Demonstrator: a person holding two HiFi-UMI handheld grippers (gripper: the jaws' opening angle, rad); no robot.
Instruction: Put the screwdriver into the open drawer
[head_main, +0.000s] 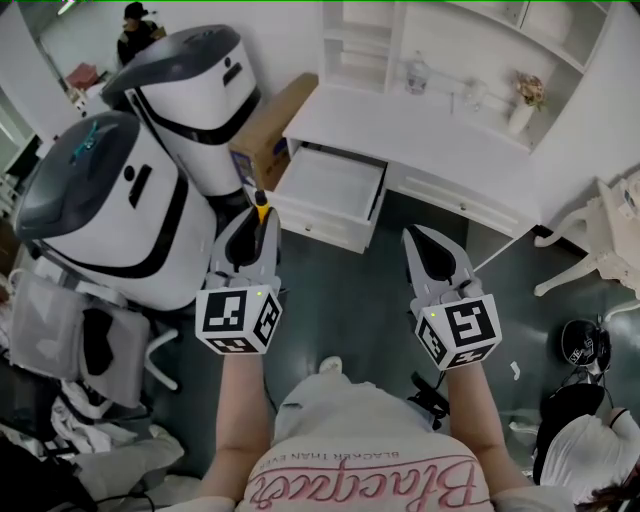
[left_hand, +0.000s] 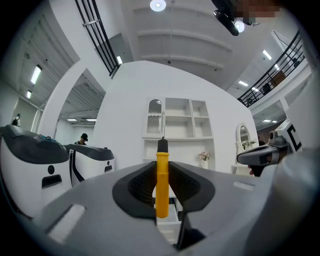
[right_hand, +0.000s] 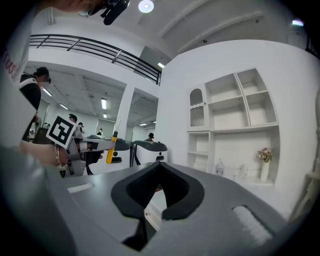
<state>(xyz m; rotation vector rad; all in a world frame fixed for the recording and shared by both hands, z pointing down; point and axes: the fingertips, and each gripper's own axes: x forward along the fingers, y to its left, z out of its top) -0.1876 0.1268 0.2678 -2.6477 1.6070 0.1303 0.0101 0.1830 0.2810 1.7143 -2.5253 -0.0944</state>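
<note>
My left gripper (head_main: 255, 228) is shut on a screwdriver (head_main: 262, 206) with a yellow handle, held upright with its black collar and metal shaft pointing up. In the left gripper view the yellow handle (left_hand: 162, 182) stands clamped between the dark pads. An open white drawer (head_main: 330, 190) juts from the white desk (head_main: 440, 140), just beyond and to the right of the left gripper. My right gripper (head_main: 437, 258) hovers level beside it, shut, with nothing held (right_hand: 158, 172). The right gripper view also catches the screwdriver (right_hand: 111, 148) at its left.
Two big white-and-grey machines (head_main: 120, 200) stand at the left, with a cardboard box (head_main: 270, 125) behind them. The desk top carries a glass bottle (head_main: 417, 72) and a flower vase (head_main: 525, 100). A white chair (head_main: 600, 240) stands at the right, and a person (head_main: 135, 30) far back.
</note>
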